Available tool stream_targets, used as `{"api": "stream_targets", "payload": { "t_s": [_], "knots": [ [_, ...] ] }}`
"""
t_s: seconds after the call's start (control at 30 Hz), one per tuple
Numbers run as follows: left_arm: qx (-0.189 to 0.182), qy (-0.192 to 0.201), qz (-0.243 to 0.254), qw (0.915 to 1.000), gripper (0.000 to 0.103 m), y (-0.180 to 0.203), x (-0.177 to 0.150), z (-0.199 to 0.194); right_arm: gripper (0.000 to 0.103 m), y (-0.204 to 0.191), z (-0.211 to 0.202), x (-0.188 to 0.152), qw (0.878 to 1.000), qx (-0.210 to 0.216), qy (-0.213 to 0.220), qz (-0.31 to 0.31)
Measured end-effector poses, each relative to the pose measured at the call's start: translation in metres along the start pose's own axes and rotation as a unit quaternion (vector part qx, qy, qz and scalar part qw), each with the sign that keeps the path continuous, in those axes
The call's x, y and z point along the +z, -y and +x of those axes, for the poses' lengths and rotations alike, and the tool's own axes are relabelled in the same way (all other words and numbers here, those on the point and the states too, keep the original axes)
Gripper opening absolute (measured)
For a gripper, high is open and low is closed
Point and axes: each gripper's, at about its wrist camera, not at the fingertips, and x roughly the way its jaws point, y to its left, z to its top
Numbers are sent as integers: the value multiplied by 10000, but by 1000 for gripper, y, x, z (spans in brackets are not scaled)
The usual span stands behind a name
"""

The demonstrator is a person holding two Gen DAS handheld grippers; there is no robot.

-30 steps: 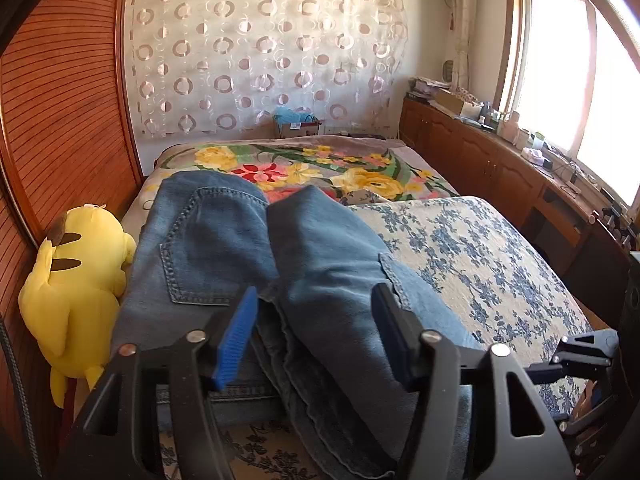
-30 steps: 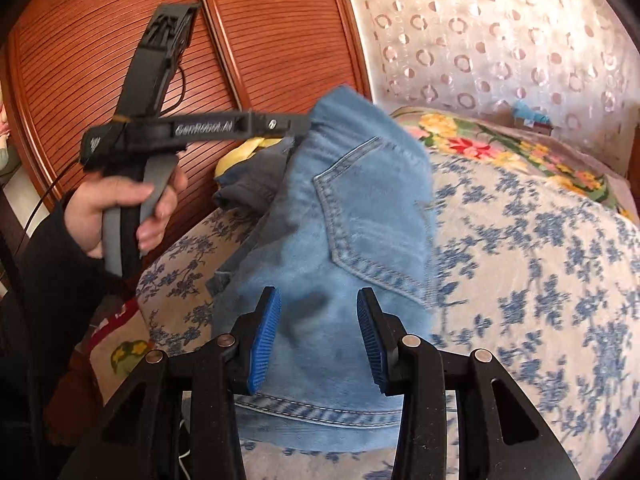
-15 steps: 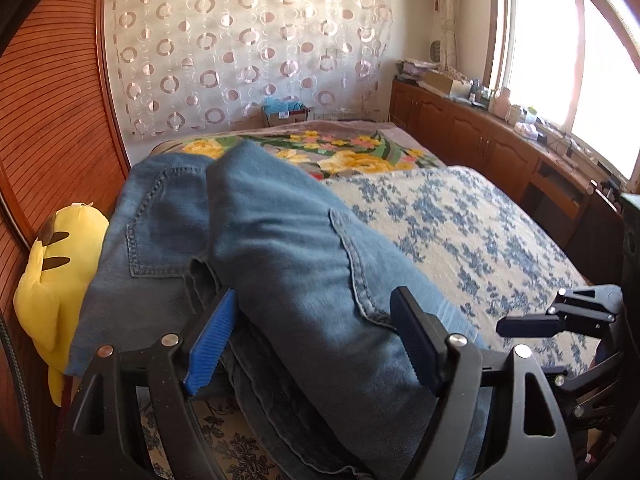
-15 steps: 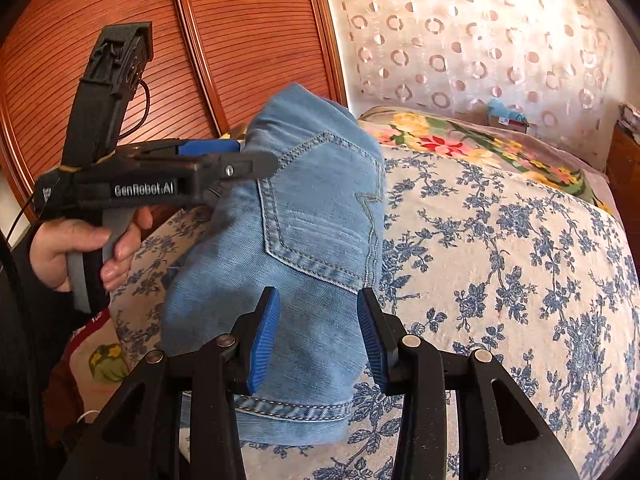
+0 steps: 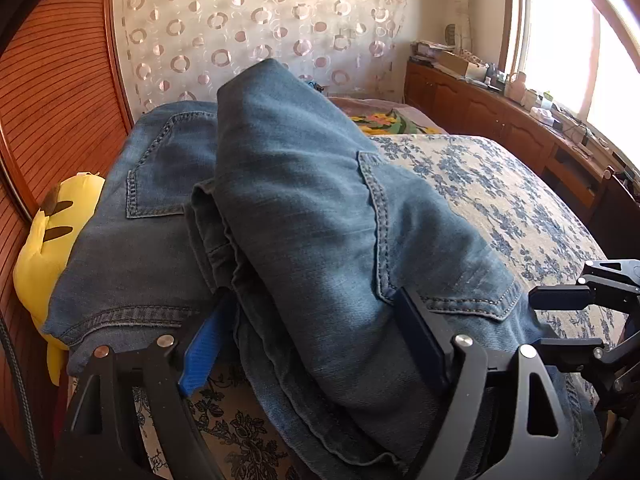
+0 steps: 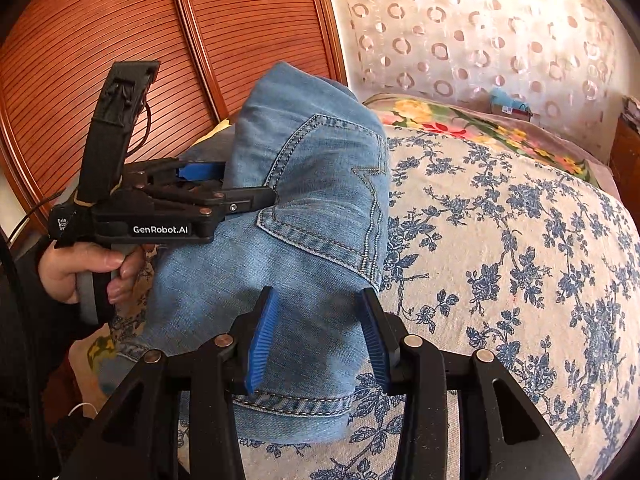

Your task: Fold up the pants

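Left wrist view takes in the bed (image 5: 520, 200), spread with a cream cover printed in blue flowers, and behind it a wall curtain (image 5: 260, 28) of pale ring patterns, with a ribbed wooden panel (image 5: 52, 92) to the left. A long wooden cabinet (image 5: 500, 120) runs under the bright window on the right. On the bed lie the pants (image 5: 312, 220), blue jeans folded over into a thick bundle, one back pocket facing up on each half, the waistband towards the camera. A yellow plush toy (image 5: 44, 256) sits wedged between the jeans and the wooden panel.

The left tongs (image 5: 316, 340) straddle the near end of the upper fold: denim fills the gap, and the jaws have just been opening wider, so the pads stand off the cloth rather than clenching it. From the right wrist view the same tool is seen side-on, gripped by the person's left hand (image 6: 92, 268), its tips buried at the edge of the jeans.

The right tongs (image 6: 316, 336) hang over the lower end of the bundle, jaws parted part-way with lighter denim showing between the blue pads (image 6: 260, 336); they appear released, above the fabric, gripping nothing.
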Motion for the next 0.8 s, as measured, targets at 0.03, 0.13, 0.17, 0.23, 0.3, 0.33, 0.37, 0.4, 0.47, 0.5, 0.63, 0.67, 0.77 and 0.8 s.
{"api": "stream_targets", "payload": {
  "t_s": [0.03,0.13,0.17,0.23,0.3,0.33,0.37,0.4,0.47,0.5,0.63,0.67,0.77,0.8],
  "knots": [
    [2,7,-3,10000,84,0,0,0,45,0,0,0,10000,3,-5,3],
    [7,41,-68,10000,85,-1,-2,0,45,0,0,-2,10000,17,-12,19],
    [-4,48,-97,9999,85,-2,-3,-1,45,0,-1,-1,10000,21,-15,21],
    [-8,42,-181,9998,85,-4,-3,-4,46,1,-2,0,10000,24,-26,23],
    [-36,82,-299,9995,85,-10,-4,-10,46,2,-1,3,10000,3,-31,-26],
    [-60,107,-376,9992,85,-12,-5,-15,47,2,-2,5,10000,-29,-28,-65],
    [-87,133,-428,9990,85,-14,-5,-19,50,4,-2,7,9999,-68,-22,-95],
    [-107,168,-465,9987,85,-16,-6,-22,51,6,-2,10,9999,-88,-11,-113],
    [-155,228,-537,9982,85,-18,-6,-29,53,11,0,16,9999,-91,-2,-124],
    [-197,236,-567,9979,85,-19,-5,-31,54,13,1,18,9999,-100,-2,-126],
    [-349,198,-626,9972,85,-16,-5,-36,54,21,11,30,9998,-64,-41,-164],
    [-349,171,-636,9972,85,-16,-5,-35,54,22,14,32,9998,-19,-60,-177],
    [-363,50,-715,9968,85,-18,-8,-28,55,26,19,39,9997,69,-56,-221],
    [-380,6,-745,9965,85,-20,-9,-25,55,27,20,42,9997,104,-56,-234]
  ]
}}
